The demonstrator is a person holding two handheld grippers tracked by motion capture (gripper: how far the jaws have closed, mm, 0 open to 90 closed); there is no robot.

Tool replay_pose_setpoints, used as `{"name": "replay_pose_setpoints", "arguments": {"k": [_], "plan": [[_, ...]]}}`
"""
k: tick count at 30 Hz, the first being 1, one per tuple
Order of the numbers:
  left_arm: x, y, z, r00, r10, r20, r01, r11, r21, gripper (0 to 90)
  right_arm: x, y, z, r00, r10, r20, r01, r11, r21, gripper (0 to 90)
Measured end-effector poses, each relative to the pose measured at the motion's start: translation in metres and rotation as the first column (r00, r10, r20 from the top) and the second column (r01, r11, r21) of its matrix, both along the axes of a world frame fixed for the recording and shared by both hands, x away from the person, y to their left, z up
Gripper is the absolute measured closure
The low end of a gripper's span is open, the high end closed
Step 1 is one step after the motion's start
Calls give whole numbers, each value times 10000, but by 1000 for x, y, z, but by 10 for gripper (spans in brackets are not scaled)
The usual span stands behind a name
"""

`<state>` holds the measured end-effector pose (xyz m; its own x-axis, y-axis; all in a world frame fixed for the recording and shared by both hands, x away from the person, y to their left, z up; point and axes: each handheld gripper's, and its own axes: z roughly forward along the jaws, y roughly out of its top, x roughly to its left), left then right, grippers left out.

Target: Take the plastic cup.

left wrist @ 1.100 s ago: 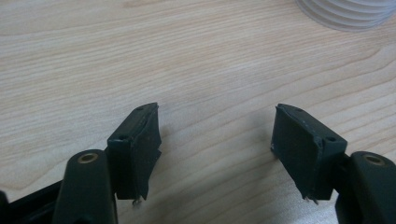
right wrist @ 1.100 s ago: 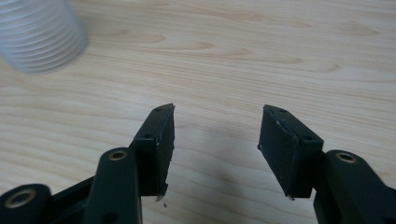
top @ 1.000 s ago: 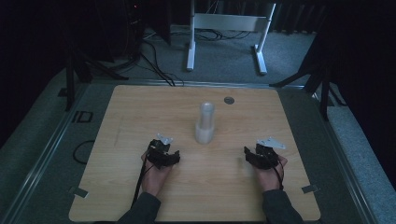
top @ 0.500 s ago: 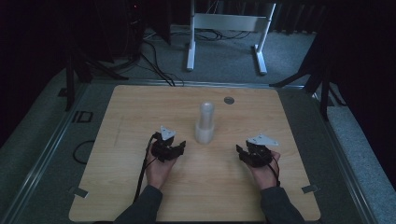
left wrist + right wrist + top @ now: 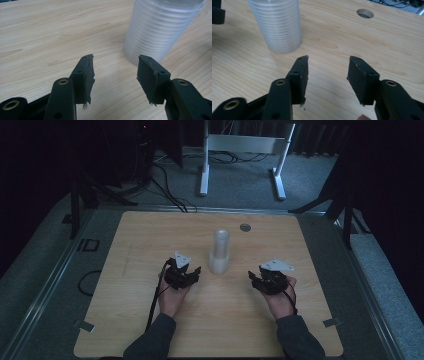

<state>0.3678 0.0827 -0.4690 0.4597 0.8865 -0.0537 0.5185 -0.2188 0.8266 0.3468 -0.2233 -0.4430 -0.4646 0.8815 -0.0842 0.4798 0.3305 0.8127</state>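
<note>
Both hands are closing inward on the upright cup stack (image 5: 219,254) | left gripper (image 5: 191,271) is sitting nearer, stack ahead-right | right gripper (image 5: 253,277) trailing | jaws spread, empty.

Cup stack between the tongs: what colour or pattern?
Translucent whitish cup stack, ringed with fine horizontal ridges; clearest in the left gripper view.

Through the right gripper view I am seeing the black two-jaw right gripper (image 5: 328,75) rising from the bottom edge, its jaws standing wide apart with nothing between them. It is hovering over the pale wooden table (image 5: 332,45). The translucent ribbed stack of plastic cups (image 5: 277,23) is standing upright ahead and to the left of the left jaw, apart from it. A round hole (image 5: 365,13) is showing in the tabletop farther back.
</note>
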Motion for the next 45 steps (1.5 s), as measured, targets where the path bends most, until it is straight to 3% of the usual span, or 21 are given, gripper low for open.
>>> {"name": "replay_pose_setpoints", "arguments": {"k": [3,7,13,15,21,29,35,45], "plan": [[2,-1,0,9994,-211,-262,208,9997,-132,504,2,5,3,10000,6,15,-6,10000,-21,462],[3,-5,1,9977,-676,-94,672,9970,-374,461,4,10,5,10000,82,53,-82,10000,13,446],[5,-10,3,9954,-948,96,951,9947,-397,430,6,13,8,9998,171,81,-172,9998,116,428],[5,-13,4,9931,-1152,238,1161,9924,-417,411,7,14,10,9995,305,29,-306,9985,452,419],[8,-22,6,9873,-1517,479,1536,9874,-386,374,10,19,14,9989,460,106,-465,9976,516,414],[16,-29,5,9843,-1660,602,1697,9836,-619,332,16,25,21,9974,680,223,-696,9943,810,415],[19,-37,4,9863,-1566,520,1602,9843,-735,289,22,28,29,9959,859,287,-886,9898,1116,414],[25,-44,4,9858,-1512,728,1573,9837,-872,271,31,30,37,9957,890,242,-913,9890,1162,349]]}}
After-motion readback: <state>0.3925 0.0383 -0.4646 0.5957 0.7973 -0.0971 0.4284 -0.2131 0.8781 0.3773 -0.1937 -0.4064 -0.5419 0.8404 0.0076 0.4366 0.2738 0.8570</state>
